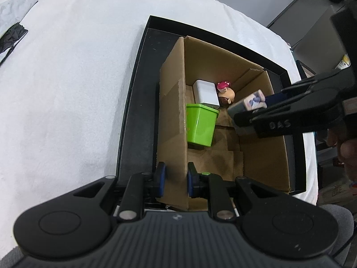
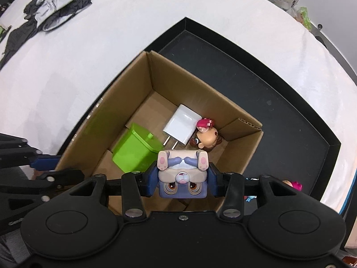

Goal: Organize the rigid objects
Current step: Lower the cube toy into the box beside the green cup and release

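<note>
Right wrist view: right gripper (image 2: 182, 179), pads clamped on a blue-and-cream cube animal toy (image 2: 182, 174), held above the open cardboard box (image 2: 243, 156). Box contents: green lidded bin (image 2: 136, 150), white plug adapter (image 2: 181, 127), small figurine with pink headpiece (image 2: 206, 136), lying close together. Box sits in a black tray (image 2: 267, 93) on a white cloth (image 2: 89, 67). Further small toys on the tray by the right finger, partly hidden, type unclear. Left wrist view: left gripper (image 1: 174, 179), narrow, pinching the box's near wall.
</note>
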`<action>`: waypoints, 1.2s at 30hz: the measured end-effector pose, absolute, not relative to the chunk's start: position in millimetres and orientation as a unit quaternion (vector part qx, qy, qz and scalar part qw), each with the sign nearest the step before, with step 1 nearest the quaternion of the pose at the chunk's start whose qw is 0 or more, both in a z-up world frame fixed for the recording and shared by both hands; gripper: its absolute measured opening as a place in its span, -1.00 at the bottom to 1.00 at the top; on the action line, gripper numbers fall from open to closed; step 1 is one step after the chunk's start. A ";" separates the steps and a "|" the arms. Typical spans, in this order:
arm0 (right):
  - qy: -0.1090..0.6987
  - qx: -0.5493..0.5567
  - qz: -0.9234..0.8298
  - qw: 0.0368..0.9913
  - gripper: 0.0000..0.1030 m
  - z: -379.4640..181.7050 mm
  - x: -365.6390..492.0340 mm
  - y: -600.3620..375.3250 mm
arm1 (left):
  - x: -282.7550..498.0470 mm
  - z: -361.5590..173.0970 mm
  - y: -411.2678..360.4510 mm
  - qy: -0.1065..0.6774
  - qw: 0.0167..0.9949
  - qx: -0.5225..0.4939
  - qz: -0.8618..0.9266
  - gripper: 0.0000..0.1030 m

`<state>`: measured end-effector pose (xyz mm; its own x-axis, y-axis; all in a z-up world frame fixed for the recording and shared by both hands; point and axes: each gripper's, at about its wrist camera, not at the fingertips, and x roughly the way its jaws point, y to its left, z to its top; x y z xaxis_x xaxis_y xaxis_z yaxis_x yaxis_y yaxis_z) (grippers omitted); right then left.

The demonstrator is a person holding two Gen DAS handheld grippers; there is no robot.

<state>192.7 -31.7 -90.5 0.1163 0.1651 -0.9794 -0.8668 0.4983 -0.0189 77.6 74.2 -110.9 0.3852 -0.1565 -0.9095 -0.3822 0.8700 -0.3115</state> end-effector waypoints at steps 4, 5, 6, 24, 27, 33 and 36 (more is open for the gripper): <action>0.552 -0.332 0.368 0.671 -0.17 -100.3 192.7 -32.6 | 78.1 -110.6 72.6 0.551 0.795 -0.243 0.069 -0.64; 0.554 -0.329 0.367 0.671 -0.17 -100.5 193.3 -33.8 | 77.9 -109.7 72.3 0.549 0.797 -0.243 0.070 -0.65; 0.554 -0.327 0.366 0.673 -0.17 -99.8 194.0 -34.9 | 77.7 -110.0 73.0 0.550 0.795 -0.247 0.067 -0.64; 0.554 -0.260 0.385 0.691 -0.18 -58.9 196.5 -61.1 | 77.6 -110.0 71.1 0.552 0.796 -0.239 0.073 -0.66; 0.553 -0.247 0.387 0.696 -0.18 -52.3 199.1 -69.0 | 78.9 -110.9 70.9 0.554 0.794 -0.239 0.075 -0.66; 0.550 -0.221 0.389 0.705 -0.17 -41.3 205.9 -88.1 | 79.9 -111.4 69.0 0.557 0.793 -0.235 0.078 -0.66; 0.548 -0.208 0.387 0.712 -0.17 -37.3 210.0 -99.2 | 80.5 -111.9 68.0 0.558 0.792 -0.234 0.080 -0.66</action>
